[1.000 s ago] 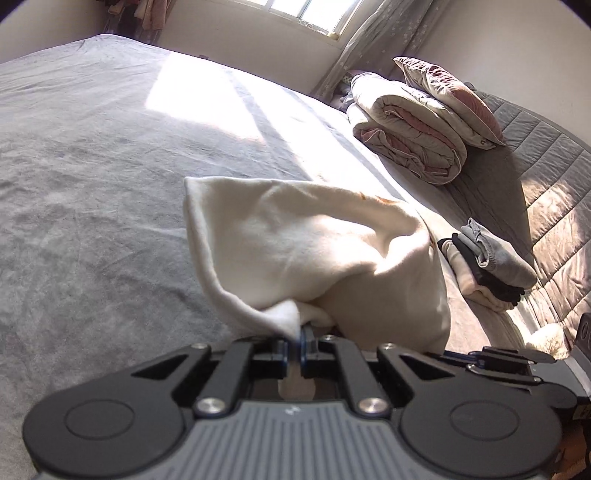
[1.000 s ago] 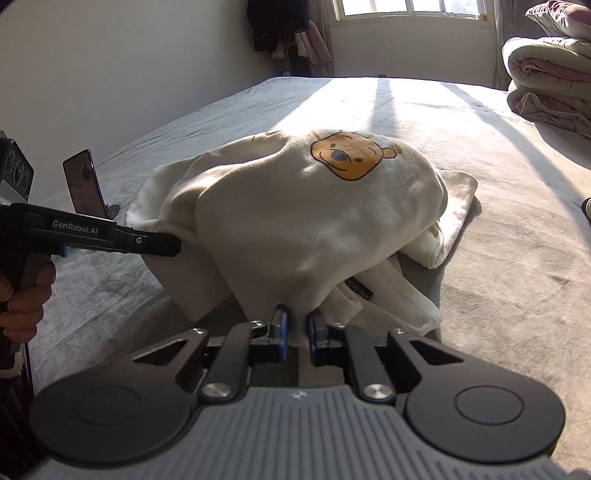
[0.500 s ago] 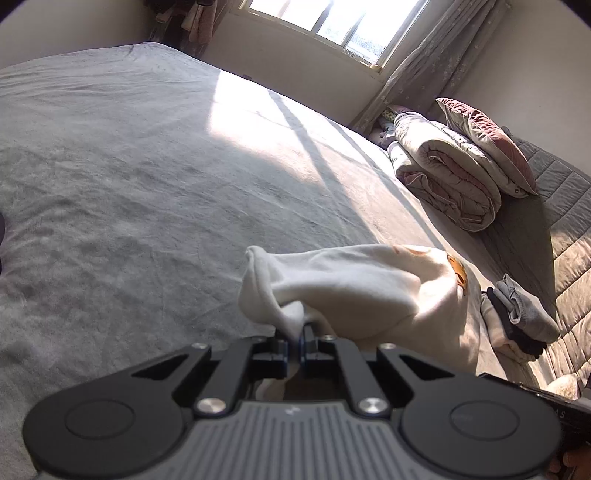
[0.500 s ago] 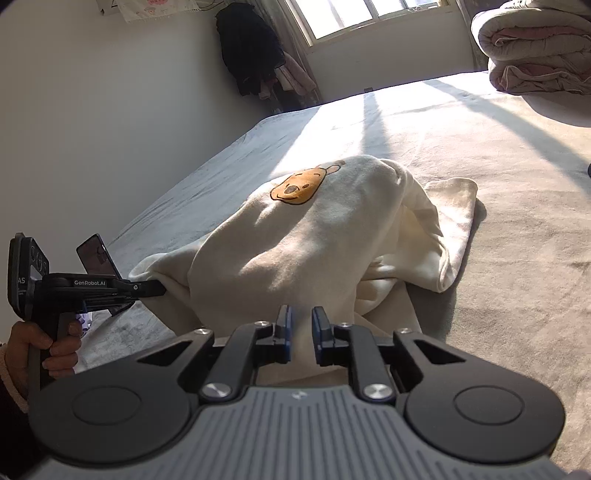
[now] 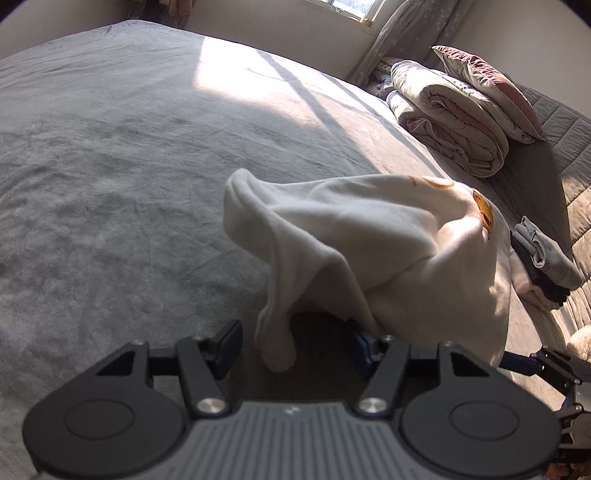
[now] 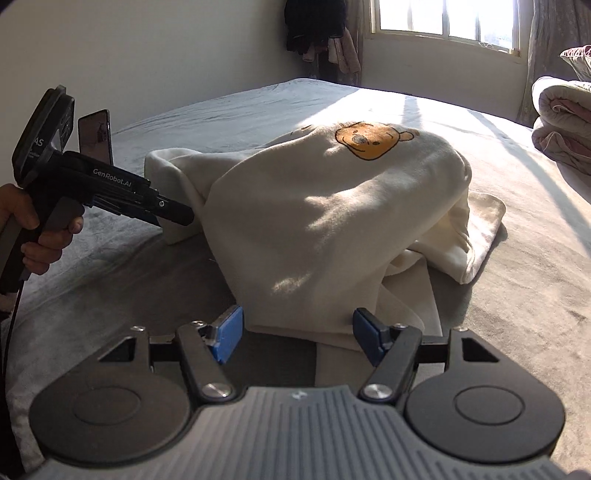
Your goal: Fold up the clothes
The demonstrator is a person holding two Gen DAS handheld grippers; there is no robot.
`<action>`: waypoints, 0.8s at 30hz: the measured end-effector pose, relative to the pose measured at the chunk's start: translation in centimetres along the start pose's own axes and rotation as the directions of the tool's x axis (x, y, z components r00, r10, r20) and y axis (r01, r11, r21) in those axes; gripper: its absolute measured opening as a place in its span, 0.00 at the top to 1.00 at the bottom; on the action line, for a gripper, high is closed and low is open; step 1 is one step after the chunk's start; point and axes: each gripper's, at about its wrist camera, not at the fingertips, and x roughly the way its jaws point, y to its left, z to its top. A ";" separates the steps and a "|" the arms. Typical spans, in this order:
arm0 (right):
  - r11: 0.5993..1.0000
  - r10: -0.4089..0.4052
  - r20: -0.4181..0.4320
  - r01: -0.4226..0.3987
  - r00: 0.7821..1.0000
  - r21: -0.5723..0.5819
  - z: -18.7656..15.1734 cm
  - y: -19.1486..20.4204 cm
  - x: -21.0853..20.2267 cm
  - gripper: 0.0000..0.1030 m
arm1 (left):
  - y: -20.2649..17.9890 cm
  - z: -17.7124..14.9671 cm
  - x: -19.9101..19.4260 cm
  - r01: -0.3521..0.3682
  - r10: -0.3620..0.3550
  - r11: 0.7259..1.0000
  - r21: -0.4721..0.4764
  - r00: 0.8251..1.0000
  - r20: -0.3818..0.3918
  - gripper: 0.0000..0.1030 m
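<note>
1. Left wrist view: the left gripper has its jaws apart and opening. A cuff-like end of the cream sweatshirt droops between them, and neither pad presses on it
2. Same view: the sweatshirt sits in a loose hump on the grey bedspread, just ahead of the gripper, with an orange print showing on its far right slope
3. Same view: a small stack of folded clothes lies to the right of the hump, and a rolled duvet with a pillow on it sits further back near the curtain. The tip of the right gripper pokes in at the lower right edge
4. Right wrist view: the right gripper also has its jaws spread and opening. The sweatshirt's lower hem lies on the bed between the blue pads, and they do not pinch it
5. Same view: the sweatshirt is heaped in the middle of the bed, with its bear face print on top facing the camera
6. Same view: on the left a hand holds the left gripper, its tip at the garment's left edge; whether it touches the cloth I cannot tell. A window lights the far side of the bed
</note>
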 end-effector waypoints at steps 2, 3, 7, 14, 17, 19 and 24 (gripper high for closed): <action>0.999 -0.036 -0.011 0.035 0.999 -0.027 -0.2 0.3 0.7 0.33 | -0.3 -0.3 0.3 -0.017 0.016 0.999 0.035 1.000 0.018 0.50; 0.998 -0.054 -0.011 0.054 0.998 -0.026 -0.1 0.4 1.1 0.33 | -0.6 -0.3 0.4 -0.022 0.020 0.998 0.060 0.999 0.026 0.58; 0.993 -0.115 -0.021 0.114 0.993 -0.014 0.4 0.5 2.0 0.49 | 0.0 0.0 0.4 -0.026 0.026 0.998 0.058 1.000 0.008 0.95; 0.983 -0.098 -0.068 0.107 0.993 0.149 3.1 -0.4 -0.2 0.89 | 1.2 0.6 -3.1 0.057 -0.056 0.998 -0.002 0.998 0.042 0.96; 0.962 -0.062 -0.077 0.081 0.995 0.261 4.1 -0.9 -1.4 0.89 | 1.8 0.5 -5.0 0.110 -0.109 0.994 -0.022 0.993 0.055 0.96; 0.942 -0.030 -0.063 0.049 0.998 0.331 4.3 -1.3 -2.6 0.89 | 2.1 0.4 -6.1 0.140 -0.137 0.990 -0.036 0.989 0.060 0.96; 0.877 0.039 -0.028 -0.021 0.999 0.479 4.4 -2.2 -4.7 0.89 | 3.0 0.3 -9.1 0.226 -0.219 0.971 -0.074 0.971 0.100 0.96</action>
